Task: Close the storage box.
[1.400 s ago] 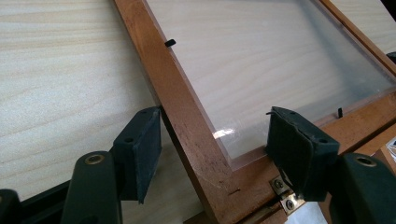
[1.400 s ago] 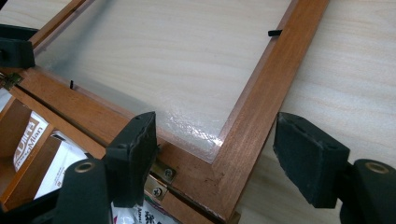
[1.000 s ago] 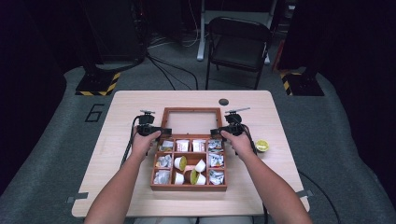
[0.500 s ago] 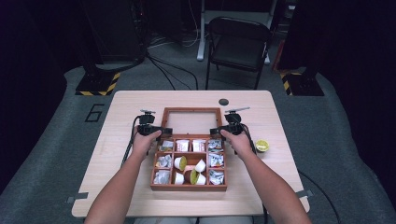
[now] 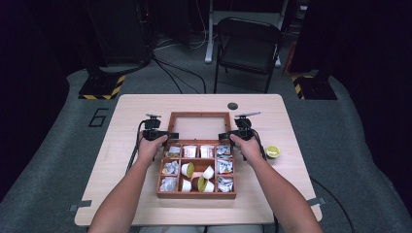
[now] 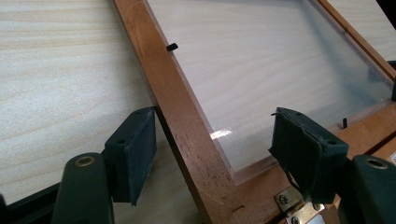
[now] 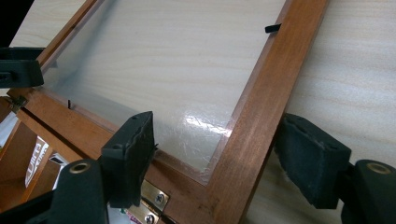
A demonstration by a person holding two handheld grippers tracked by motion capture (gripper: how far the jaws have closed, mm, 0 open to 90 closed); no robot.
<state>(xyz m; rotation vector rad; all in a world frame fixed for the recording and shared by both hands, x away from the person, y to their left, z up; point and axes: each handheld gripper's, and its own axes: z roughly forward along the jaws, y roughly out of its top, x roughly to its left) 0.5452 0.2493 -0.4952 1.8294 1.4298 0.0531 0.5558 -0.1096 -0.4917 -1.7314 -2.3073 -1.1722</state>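
lid (image 5: 199,125) of the wooden box (image 5: 196,194) lay flat open on the table (image 5: 291,194), a claw at each side rail.
i had my left gripper (image 6: 212,154) and right gripper (image 7: 219,158) straddling the rails, jaws just closing, pads apart, not yet clamped.

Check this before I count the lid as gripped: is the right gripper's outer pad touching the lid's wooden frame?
Apart. The right gripper view shows a strip of table between the lid frame and the outer pad of the right gripper.

Bright table, dark surroundings — glare on pane (image 7: 198,122)
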